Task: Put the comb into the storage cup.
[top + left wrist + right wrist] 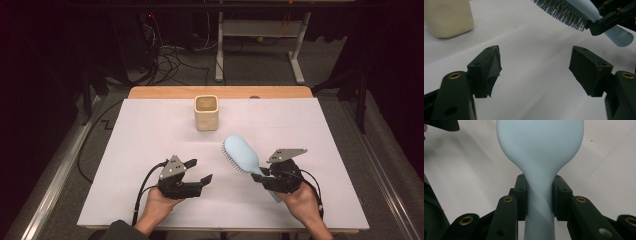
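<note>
While right tool (540,195) clamps the pale-blue plastic hairbrush (241,154) by its handle, left tool (196,171) hangs agape, empty, over the white worktop (150,130).

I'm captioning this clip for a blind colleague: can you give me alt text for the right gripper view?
The right gripper clamps the neck of a pale blue hairbrush between its two black jaws, the smooth back of the brush head facing the camera. A white table cover lies beneath.
</note>
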A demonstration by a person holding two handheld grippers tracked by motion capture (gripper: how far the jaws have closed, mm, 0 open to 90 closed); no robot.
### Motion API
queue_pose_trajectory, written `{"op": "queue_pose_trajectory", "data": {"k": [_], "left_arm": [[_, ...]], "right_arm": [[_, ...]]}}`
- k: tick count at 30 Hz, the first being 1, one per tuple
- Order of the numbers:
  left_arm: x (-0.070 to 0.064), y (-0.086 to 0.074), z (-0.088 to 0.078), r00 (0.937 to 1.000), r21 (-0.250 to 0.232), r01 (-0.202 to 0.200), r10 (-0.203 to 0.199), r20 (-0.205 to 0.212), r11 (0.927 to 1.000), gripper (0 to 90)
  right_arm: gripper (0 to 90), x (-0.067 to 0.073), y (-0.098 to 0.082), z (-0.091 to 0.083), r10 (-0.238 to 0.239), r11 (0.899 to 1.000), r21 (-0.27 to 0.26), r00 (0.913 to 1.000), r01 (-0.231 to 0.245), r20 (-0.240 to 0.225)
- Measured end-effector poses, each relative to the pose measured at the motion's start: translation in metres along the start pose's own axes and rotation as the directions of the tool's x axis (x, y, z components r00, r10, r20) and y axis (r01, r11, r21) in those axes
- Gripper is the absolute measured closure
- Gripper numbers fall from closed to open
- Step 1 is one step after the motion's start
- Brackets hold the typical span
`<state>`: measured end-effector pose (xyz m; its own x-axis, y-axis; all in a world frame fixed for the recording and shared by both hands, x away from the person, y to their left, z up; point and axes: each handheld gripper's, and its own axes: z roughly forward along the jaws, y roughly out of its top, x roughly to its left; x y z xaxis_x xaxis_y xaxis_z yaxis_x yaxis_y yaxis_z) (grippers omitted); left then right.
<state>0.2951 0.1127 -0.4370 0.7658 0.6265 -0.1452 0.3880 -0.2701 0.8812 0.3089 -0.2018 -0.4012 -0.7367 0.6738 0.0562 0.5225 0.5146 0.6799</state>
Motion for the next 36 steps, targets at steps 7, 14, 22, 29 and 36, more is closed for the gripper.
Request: {"op": "queue_pose_trajectory", "data": {"k": [7, 14, 22, 29, 36], "left_arm": [[-0.007, 0.01, 0.014, 0.999, 0.011, -0.008, 0.008, 0.044, 0.9999, 25.4], [-0.013, 0.016, 0.024, 0.9967, 0.023, -0.009, 0.007, 0.08, 0.9997, 23.1], [-0.02, 0.024, 0.037, 0.992, 0.03, -0.015, 0.011, 0.126, 0.9994, 19.4], [-0.025, 0.027, 0.043, 0.9899, 0.042, 0.0, -0.006, 0.142, 0.9991, 18.2], [-0.029, 0.031, 0.047, 0.9886, 0.027, 0.022, -0.026, 0.148, 0.9994, 18.0]], "right_arm": [[70.9, 0.003, 0.002, 0.0, -0.013, 1.0, -0.01, 0.9999, 0.013, -0.006], [70.8, 0.008, 0.004, 0.002, -0.03, 0.999, -0.015, 0.9995, 0.029, -0.014], [70.8, 0.012, 0.006, 0.003, -0.054, 0.998, -0.033, 0.9984, 0.053, -0.019], [70.8, 0.017, 0.006, 0.004, -0.081, 0.996, -0.04, 0.9966, 0.08, -0.018], [70.8, 0.022, 0.007, 0.006, -0.098, 0.994, -0.042, 0.9949, 0.097, -0.021]]}}
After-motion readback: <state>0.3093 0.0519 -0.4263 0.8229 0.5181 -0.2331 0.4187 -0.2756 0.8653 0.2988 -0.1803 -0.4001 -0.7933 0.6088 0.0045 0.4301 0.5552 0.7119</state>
